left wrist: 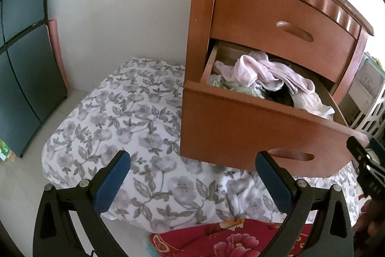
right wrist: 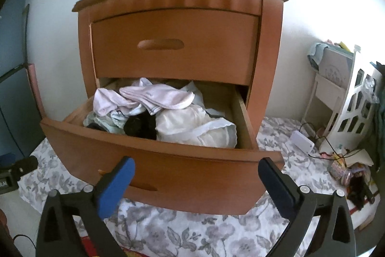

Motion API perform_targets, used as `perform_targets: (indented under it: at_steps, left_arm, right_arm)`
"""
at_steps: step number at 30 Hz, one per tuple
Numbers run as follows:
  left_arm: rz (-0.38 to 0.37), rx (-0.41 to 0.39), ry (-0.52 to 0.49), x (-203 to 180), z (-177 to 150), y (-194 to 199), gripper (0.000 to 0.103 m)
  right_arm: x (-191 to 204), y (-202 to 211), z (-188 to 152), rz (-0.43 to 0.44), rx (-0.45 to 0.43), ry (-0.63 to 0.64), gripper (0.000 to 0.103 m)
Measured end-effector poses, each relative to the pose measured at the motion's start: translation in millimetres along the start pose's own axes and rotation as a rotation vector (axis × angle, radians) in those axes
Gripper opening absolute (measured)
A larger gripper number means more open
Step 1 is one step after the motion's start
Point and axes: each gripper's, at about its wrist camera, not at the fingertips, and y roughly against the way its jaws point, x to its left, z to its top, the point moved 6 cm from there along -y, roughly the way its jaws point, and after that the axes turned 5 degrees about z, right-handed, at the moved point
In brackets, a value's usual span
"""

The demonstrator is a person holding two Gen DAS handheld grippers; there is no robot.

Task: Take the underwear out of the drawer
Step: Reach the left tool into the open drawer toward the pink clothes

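A brown wooden nightstand (right wrist: 173,57) stands on a floral sheet, and its lower drawer (right wrist: 182,165) is pulled out. Underwear fills the drawer: a pink piece (right wrist: 156,98) on top, a white piece (right wrist: 192,124) to the right and a black one (right wrist: 142,127) in the middle. In the left wrist view the pink underwear (left wrist: 255,69) shows above the drawer front (left wrist: 240,131). My right gripper (right wrist: 196,161) is open, just in front of the drawer front, with nothing between its fingers. My left gripper (left wrist: 193,157) is open and empty too, low beside the drawer's left corner.
The grey floral sheet (left wrist: 120,112) covers the floor area around the nightstand, with red flowered fabric (left wrist: 228,240) near me. A dark blue cabinet (left wrist: 21,64) stands at the left. A white rack (right wrist: 353,107), a white box with a cable (right wrist: 302,139) and clutter lie at the right.
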Motion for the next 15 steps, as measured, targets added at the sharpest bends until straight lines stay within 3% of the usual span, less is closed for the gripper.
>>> perform_targets:
  at_steps: [6,15]
  left_arm:
    - [-0.025,-0.028,-0.052,-14.4,20.7,9.7,0.103]
    - [-0.038,0.009,-0.147,-40.6,72.1,1.3,0.103]
  right_arm:
    - [-3.1,-1.6,-1.2,0.001,0.005,-0.015,0.103]
    - [-8.7,-0.2,-1.6,-0.027,-0.003,-0.041,0.103]
